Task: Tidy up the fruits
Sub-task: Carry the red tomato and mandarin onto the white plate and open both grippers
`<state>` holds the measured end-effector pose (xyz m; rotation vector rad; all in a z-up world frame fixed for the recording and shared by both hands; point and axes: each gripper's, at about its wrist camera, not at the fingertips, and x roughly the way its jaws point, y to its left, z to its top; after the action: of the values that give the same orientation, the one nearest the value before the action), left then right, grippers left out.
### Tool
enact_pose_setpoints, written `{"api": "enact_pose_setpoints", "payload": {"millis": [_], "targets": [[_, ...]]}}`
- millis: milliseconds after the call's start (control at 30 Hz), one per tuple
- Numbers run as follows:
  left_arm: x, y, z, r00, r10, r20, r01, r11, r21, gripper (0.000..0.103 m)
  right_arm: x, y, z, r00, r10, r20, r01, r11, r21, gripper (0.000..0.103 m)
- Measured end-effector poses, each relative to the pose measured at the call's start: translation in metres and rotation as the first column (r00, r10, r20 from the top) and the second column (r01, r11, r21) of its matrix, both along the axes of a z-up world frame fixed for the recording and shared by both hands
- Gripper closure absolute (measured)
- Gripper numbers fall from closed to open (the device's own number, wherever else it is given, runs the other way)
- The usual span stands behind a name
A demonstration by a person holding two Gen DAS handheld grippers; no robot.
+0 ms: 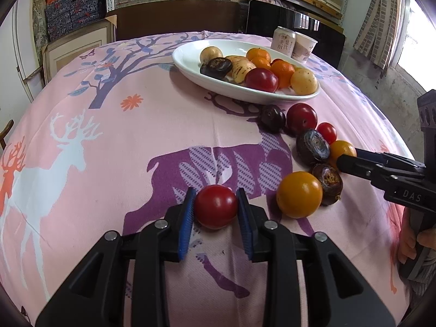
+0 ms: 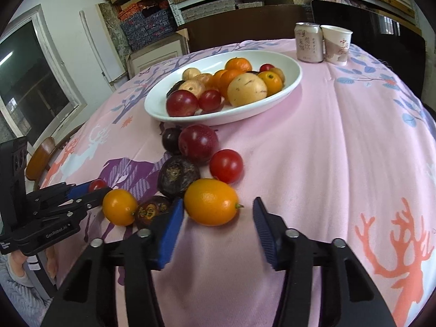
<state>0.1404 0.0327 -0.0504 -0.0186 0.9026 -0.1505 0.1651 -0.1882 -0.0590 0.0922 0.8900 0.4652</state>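
Gripped between the blue pads of my left gripper [image 1: 215, 209] sits a small red tomato [image 1: 215, 206], low in the middle of the left wrist view, both pads pressed to its sides, the fruit at or just above the pink tablecloth [image 1: 109, 141]; my right gripper [image 2: 218, 219] stands partly open around an orange kumquat [image 2: 211, 201] at the lower middle of the right wrist view, its left pad about touching the fruit and its right pad clear of it, so I judge it not yet held.

Much of the sorting looks done: the white oval dish [image 2: 288, 81] in the upper middle already carries a heap of red, orange and pale yellow fruits and a dark one or two; what remains is the loose cluster below the dish's near rim: a dark plum [image 2: 171, 140], a large red plum [image 2: 198, 143], a cherry tomato [image 2: 226, 165], a dark water chestnut [image 2: 178, 175], a second, split-looking chestnut [image 2: 151, 210] and another orange kumquat [image 2: 119, 206], besides the two fruits at my grippers; I count about eight still off the dish.

As for writing: the left gripper's body, seen at the left edge of the right wrist view, reads "GenRobot.AI"; the right gripper, at the right edge of the left wrist view, shows "DAS"; the pink can [image 2: 309, 42] and the paper cup [image 2: 336, 44] at the upper right bear Chinese characters too small for me to read.
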Motion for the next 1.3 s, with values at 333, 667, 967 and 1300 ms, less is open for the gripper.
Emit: {"api": "enact_pose_setpoints", "payload": {"millis": [333, 667, 967, 1300], "targets": [[-0.005, -0.007, 0.003, 0.999, -0.039, 0.026, 0.039, 0.999, -0.008, 0.074, -0.004, -0.013, 0.013, 0.997, -0.055, 0.055, 0.052, 0.997, 0.049, 0.061], [0.003, -0.007, 0.015, 0.999, -0.024, 0.038, 0.026, 0.999, -0.042, 0.074, -0.005, -0.020, 0.020, 0.994, -0.076, 0.082, 0.070, 0.995, 0.070, 0.062], [0.081, -0.013, 0.067, 0.993, -0.003, 0.116, 0.008, 0.999, -0.046, 0.074, 0.049, -0.025, 0.066, 0.989, -0.100, 0.110, 0.088, 0.990, 0.106, 0.062], [0.196, -0.001, 0.057, 0.995, 0.056, 0.086, -0.054, 0.998, -0.024, 0.074, 0.169, 0.003, 0.070, 0.989, -0.133, 0.068, 0.124, 0.985, 0.121, 0.062]]}}
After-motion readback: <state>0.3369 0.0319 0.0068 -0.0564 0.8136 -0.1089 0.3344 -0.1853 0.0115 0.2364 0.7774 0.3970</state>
